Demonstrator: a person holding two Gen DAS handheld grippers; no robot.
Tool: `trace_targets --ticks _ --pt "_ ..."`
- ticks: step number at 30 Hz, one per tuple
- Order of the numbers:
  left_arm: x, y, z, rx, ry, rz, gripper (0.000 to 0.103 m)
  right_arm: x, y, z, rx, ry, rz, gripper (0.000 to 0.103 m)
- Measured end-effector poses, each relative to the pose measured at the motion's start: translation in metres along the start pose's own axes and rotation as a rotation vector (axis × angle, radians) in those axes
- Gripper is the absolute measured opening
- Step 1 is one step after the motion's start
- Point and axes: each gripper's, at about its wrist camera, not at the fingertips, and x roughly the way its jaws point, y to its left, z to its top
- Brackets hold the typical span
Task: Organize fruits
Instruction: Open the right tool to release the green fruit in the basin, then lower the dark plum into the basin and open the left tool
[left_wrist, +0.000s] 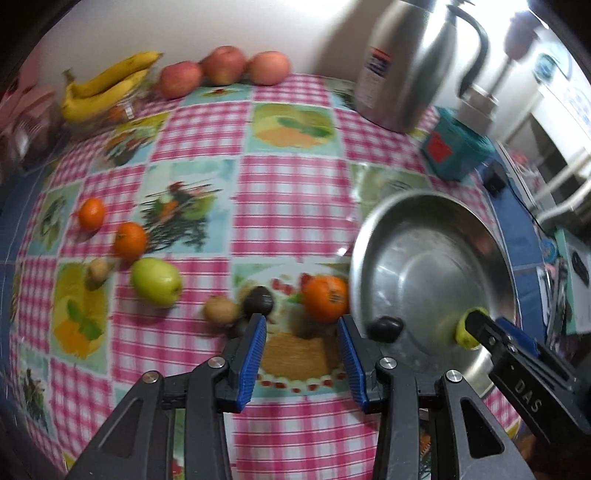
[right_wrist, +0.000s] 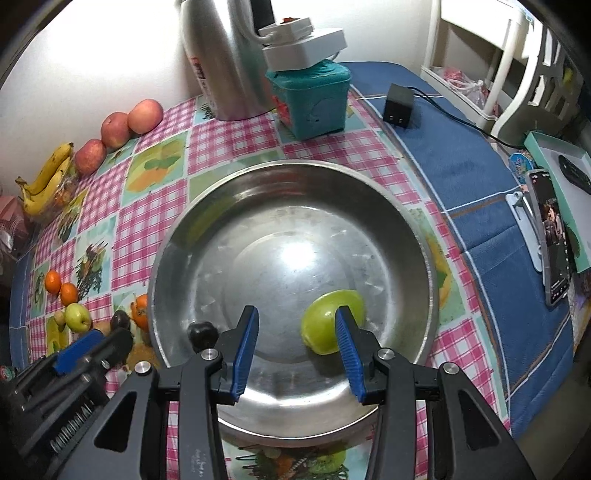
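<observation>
Below the left wrist camera, the left gripper (left_wrist: 302, 323) is hanging over the checked cloth of the counter (left_wrist: 207, 122), its blue fingers (left_wrist: 255, 354) standing partly apart with nothing between them. Just ahead of the fingertips a dark fruit (left_wrist: 258, 299), a kiwi (left_wrist: 221, 311) and an orange (left_wrist: 325, 297) are lying close together beside the steel bowl (left_wrist: 417, 221). Farther left a green apple (left_wrist: 157, 281) and two tangerines (left_wrist: 130, 240) are sitting, while bananas (left_wrist: 99, 86) and red apples (left_wrist: 225, 64) are lining the far edge. The picture is blurred.

Over the bowl (right_wrist: 258, 206), in the right wrist view, the right gripper (right_wrist: 296, 321) is pointing down into it, fingers (right_wrist: 244, 350) partly apart and gripping nothing. A green fruit (right_wrist: 325, 321) is lying inside the bowl, showing partly behind the right-hand finger; whether they are touching I cannot tell. A small dark fruit (right_wrist: 201, 332) is resting near the bowl's left wall.
</observation>
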Motion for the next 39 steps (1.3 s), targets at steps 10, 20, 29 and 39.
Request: trace_targets --ticks 10,20,29,39 --pt "-0.01 0.031 0.004 -0.086 -0.022 0.008 0.044 -0.01 0.024 -0.003 -0.064 -0.014 0.04 0.045" --pt "-0.01 0.031 0.003 -0.09 -0.016 0.009 0.044 -0.016 0.029 -0.003 -0.08 -0.027 0.037 0.045" --pt "-0.004 0.029 0.002 -0.076 0.007 0.019 0.047 -0.014 0.03 -0.003 -0.081 -0.018 0.033 0.045" --pt "0.005 0.025 0.0 -0.055 0.044 0.034 0.066 -0.005 0.024 -0.004 -0.062 0.006 0.004 0.062"
